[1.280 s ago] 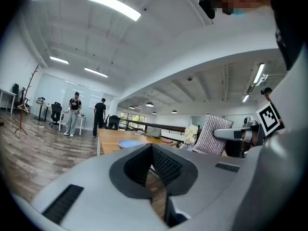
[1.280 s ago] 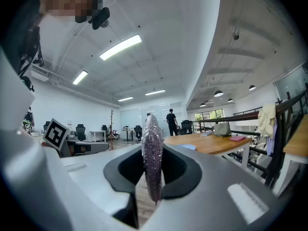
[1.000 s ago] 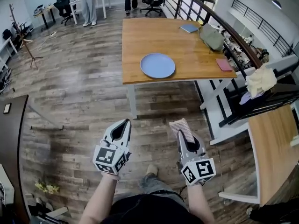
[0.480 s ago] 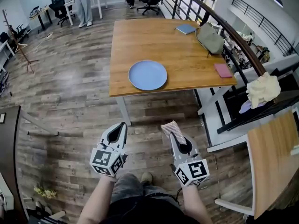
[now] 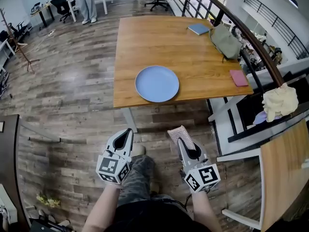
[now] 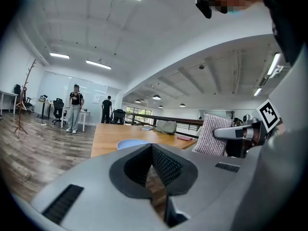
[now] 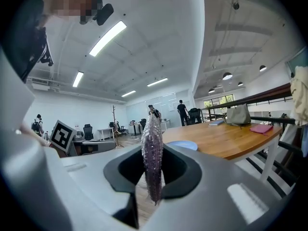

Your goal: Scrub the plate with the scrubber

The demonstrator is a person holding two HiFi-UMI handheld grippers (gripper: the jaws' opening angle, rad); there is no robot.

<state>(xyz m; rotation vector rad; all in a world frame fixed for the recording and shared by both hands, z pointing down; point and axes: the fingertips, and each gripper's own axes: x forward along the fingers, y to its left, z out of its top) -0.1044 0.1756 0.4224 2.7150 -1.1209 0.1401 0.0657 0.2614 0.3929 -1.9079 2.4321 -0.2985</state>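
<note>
No text, label or brand is legible; no numbers either.

We see a round light-blue plate (image 5: 157, 83) lying flat near the front edge of a square wooden desk (image 5: 159, 37). Beyond the plate lie a blue book (image 5: 198, 29) and a grey-green bag (image 5: 225, 40); right of it, a pink pad (image 5: 238, 77). Short of the plate, off the desk, our left gripper (image 5: 127, 131) has its fingers together, while our right gripper (image 5: 181, 142) pinches a pinkish woven scrubber (image 5: 180, 134).
</note>
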